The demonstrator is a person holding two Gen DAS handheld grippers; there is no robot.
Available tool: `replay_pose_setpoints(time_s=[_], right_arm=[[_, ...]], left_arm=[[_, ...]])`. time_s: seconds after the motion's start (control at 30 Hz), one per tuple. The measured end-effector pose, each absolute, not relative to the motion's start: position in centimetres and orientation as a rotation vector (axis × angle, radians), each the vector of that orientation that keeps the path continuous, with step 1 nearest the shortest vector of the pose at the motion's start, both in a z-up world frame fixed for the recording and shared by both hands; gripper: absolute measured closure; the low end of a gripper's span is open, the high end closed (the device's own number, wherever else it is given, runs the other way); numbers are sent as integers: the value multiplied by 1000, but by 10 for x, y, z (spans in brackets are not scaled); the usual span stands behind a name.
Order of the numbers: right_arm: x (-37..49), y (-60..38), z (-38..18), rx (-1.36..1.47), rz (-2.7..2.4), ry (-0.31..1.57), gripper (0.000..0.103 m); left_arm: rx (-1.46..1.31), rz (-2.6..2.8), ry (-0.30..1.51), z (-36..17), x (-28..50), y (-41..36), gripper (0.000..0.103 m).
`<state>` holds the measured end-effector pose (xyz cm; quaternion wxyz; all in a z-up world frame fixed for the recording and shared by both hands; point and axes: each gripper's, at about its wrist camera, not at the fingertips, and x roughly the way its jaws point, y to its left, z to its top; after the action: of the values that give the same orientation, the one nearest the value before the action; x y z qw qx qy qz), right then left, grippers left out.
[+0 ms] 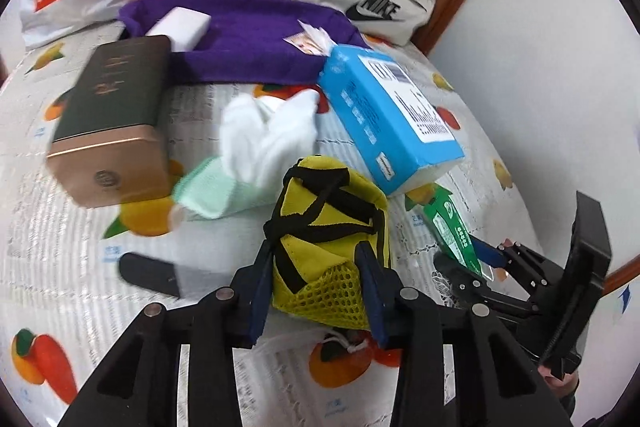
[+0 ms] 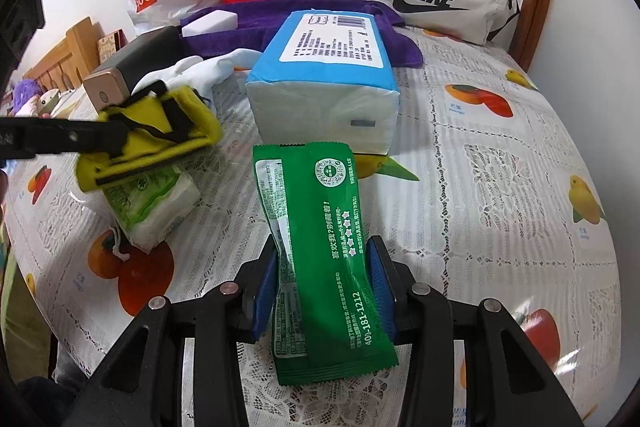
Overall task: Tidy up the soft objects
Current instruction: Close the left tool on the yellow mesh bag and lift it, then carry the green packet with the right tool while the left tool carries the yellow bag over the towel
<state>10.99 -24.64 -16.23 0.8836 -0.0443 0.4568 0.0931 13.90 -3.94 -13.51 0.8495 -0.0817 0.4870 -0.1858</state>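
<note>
1. On the fruit-print surface (image 2: 500,187) the sorting looks barely begun: white gloves (image 1: 268,131), a mint cloth (image 1: 208,191), a green-and-white tissue pack (image 2: 156,199) and a blue tissue pack (image 2: 324,83) lie loose near a purple towel (image 1: 256,43).
2. The left hand-held gripper (image 1: 316,287) is clamped on a yellow mesh pouch (image 1: 332,227), raised above the small tissue pack.
3. The right hand-held gripper (image 2: 324,291) is clamped on a green wipes packet (image 2: 320,259), just before the blue pack.
4. Both point steeply downward, side by side; nothing looks placed yet.

Glossy plastic green packet (image 2: 320,251), yellow cloth pouch (image 1: 328,227)
</note>
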Motion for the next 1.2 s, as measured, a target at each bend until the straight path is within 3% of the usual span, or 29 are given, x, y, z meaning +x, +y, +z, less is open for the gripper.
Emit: replay_pose_setpoints(time_s=[0.47, 1.2], right_arm=[[101, -242, -148, -83, 188, 955, 64], [153, -233, -46, -23, 237, 802, 64]], left_arm=[[-232, -283, 939, -113, 110, 26, 65], [-245, -212, 848, -50, 141, 59, 65]])
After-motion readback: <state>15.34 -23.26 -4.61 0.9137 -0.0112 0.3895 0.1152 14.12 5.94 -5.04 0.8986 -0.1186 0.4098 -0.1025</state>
